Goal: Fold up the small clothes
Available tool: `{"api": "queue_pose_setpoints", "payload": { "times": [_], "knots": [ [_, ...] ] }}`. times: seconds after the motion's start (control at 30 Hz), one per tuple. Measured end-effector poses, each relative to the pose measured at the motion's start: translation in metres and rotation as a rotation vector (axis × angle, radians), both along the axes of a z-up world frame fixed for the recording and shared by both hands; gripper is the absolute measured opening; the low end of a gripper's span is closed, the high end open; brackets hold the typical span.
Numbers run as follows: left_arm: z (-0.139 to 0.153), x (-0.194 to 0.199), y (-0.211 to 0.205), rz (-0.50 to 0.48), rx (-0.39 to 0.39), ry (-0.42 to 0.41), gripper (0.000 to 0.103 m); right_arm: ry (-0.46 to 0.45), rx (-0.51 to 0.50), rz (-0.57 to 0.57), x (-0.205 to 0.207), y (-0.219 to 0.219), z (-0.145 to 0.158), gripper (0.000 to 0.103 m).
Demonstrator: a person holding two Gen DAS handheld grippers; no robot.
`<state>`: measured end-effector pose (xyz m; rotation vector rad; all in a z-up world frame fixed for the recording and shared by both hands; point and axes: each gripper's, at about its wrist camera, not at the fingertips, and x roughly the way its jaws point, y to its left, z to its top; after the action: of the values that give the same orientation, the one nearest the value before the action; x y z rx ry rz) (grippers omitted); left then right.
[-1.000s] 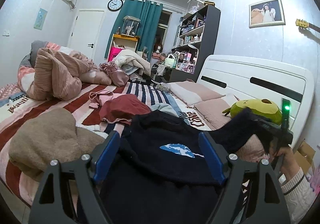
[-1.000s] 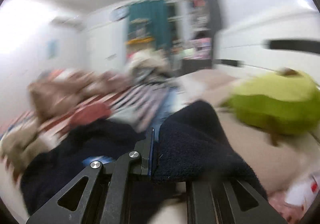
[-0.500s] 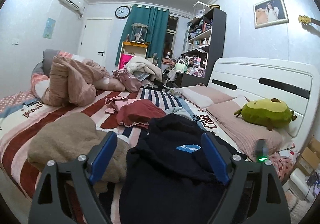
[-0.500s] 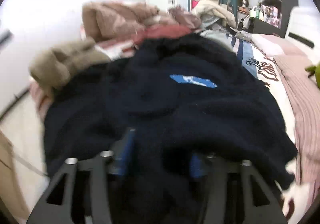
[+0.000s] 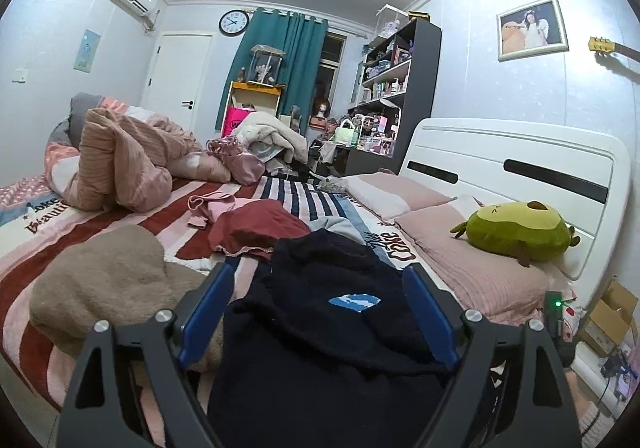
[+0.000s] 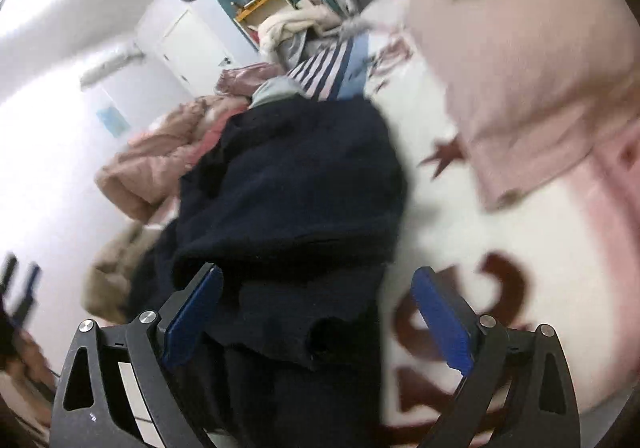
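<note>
A dark navy sweater (image 5: 320, 328) with a small blue patch (image 5: 354, 302) lies on the striped bed, its sleeve laid across its body. My left gripper (image 5: 318, 272) hovers over it near the bed's front edge. Its jaws are wide, the blue pads (image 5: 208, 308) are off the cloth, and it grips nothing. In the blurred, tilted right wrist view the same sweater (image 6: 288, 184) fills the middle. My right gripper (image 6: 318, 270) is low at its right hem with its jaws opening. The hem lies between the pads and is not pinched.
A tan fleece garment (image 5: 104, 288) lies left of the sweater, with a red garment (image 5: 260, 228) and a pink one (image 5: 208, 204) behind. A pink quilt heap (image 5: 120, 160) sits far left. Pillows (image 5: 460, 260), a green plush (image 5: 520, 232) and the white headboard (image 5: 520, 168) are on the right.
My right gripper let go of the navy sleeve that it held up, dropped low, rolled and opened wide. The sleeve now lies on the sweater. My left gripper has stayed in place.
</note>
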<state>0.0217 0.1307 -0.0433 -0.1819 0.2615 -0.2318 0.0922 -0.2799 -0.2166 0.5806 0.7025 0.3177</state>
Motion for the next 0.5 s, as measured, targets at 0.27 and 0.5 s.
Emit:
{"api": "queue_pose_setpoints", "payload": {
  "times": [0.27,0.5],
  "knots": [
    [0.002,-0.013,0.012,0.066,0.026,0.0,0.084,-0.07,0.051,0.026,0.03,0.024,0.002,0.084],
    [0.001,-0.015,0.017,0.076,0.031,-0.008,0.084,-0.097,-0.162,-0.049,0.042,0.037,0.023,0.017]
  ]
}}
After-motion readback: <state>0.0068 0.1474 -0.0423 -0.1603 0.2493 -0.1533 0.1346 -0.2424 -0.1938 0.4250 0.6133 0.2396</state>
